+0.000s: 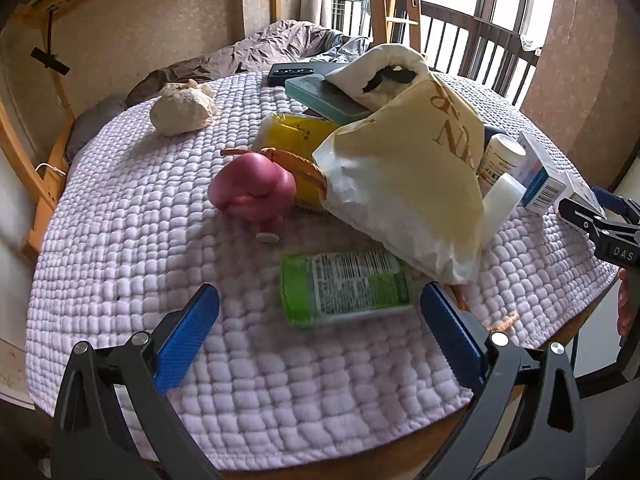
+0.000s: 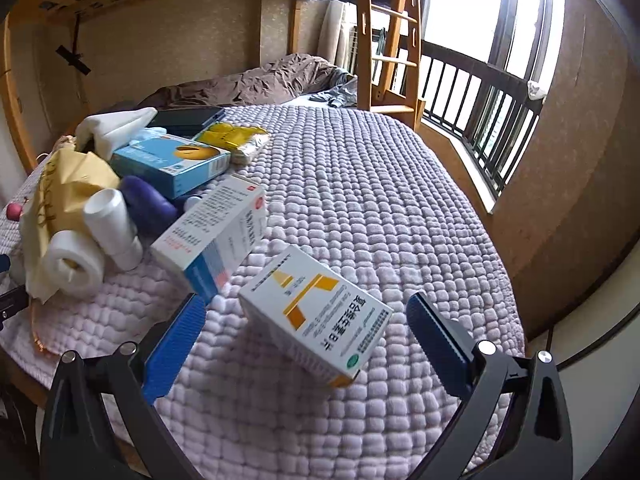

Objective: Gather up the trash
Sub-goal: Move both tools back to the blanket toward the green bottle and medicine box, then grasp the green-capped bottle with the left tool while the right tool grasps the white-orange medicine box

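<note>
left tool (image 1: 320, 312): spread wide over the green packet (image 1: 346, 288), which lies flat on the quilted bed (image 1: 120, 240) just ahead of the pads, lined up for a grab, untouched
right tool (image 2: 304, 320): wide too, nothing gripped; the white and yellow box (image 2: 316, 316) lies between the pads
bag (image 1: 408, 188): slumped among the clutter, likely where the trash goes

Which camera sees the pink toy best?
The left wrist view: the pink toy sits whole and near the middle of the bed. In the right wrist view only a small pink bit peeks out at the left edge, beside the yellow bag.
</note>
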`<state>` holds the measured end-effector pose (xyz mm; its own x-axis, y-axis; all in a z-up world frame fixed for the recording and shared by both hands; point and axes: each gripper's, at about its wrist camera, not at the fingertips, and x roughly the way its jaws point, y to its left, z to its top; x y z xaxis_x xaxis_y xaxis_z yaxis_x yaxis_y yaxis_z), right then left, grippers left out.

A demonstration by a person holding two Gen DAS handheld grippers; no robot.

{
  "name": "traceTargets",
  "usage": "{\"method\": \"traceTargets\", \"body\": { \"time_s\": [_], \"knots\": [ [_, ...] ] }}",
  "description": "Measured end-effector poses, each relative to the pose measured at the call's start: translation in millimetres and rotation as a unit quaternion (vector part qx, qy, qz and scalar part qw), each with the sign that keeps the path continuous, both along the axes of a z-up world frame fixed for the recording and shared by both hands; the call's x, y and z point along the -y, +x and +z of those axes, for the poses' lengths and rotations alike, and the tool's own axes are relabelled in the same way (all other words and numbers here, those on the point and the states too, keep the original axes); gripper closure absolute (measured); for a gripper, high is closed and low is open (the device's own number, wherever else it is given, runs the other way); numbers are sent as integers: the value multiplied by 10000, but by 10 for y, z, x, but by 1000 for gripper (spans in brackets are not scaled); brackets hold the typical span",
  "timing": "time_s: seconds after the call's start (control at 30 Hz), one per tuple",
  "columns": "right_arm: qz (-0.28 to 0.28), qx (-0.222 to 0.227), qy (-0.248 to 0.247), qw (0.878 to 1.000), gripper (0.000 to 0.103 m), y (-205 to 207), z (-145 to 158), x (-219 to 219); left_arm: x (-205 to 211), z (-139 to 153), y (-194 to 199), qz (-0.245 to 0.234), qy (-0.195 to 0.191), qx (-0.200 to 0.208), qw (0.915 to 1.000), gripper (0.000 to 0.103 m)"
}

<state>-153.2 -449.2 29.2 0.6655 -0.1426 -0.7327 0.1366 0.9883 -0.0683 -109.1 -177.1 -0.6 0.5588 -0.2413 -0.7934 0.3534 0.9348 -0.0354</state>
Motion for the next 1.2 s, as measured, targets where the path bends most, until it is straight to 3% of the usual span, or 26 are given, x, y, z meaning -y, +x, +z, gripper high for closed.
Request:
{"method": "traceTargets", "body": {
  "time_s": [0.43,0.7,0.9,1.07,1.2],
  "knots": [
    [-94,-75,632,9979,4,133,-134,118,8,-58,94,-103,4,34,9999,4],
    [-95,-117,596,9981,4,183,-162,102,6,-54,90,-75,60,63,9999,8],
    [-93,-130,553,9983,5,194,-172,90,-9,-23,75,-73,93,87,9999,22],
    [-133,-93,647,9978,11,170,-154,112,-30,15,43,-88,98,99,9999,37],
    [-161,-54,702,9974,15,140,-119,134,-52,34,18,-78,85,91,9999,38]
  ]
}}
